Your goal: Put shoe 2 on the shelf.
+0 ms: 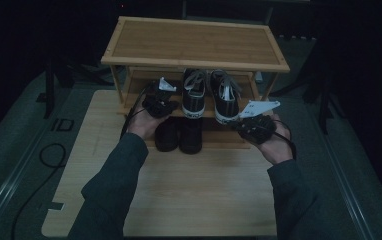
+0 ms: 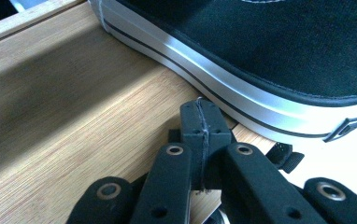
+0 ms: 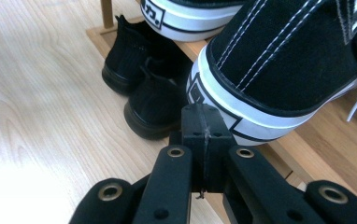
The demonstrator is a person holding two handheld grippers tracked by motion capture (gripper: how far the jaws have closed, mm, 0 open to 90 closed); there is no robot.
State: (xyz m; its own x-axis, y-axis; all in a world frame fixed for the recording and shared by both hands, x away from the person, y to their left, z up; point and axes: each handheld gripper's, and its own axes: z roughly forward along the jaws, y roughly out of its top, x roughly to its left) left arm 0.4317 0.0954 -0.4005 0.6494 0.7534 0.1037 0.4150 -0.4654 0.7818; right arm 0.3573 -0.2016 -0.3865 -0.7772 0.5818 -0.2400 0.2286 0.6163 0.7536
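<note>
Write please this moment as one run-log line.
left claw: shut, beside left sneaker | right claw: shut, at right sneaker heel | both sneakers on rack middle shelf

A shoe rack (image 1: 194,44) stands at the far end of the table (image 1: 179,195). On its middle shelf (image 1: 138,81) sit two sneakers (image 1: 195,94) side by side, heels toward the person. Below them, on the lower shelf, two ankle boots (image 1: 179,134) sit together. The left gripper (image 1: 160,101) is just left of the sneakers, the right gripper (image 1: 254,126) just right of them.
</note>
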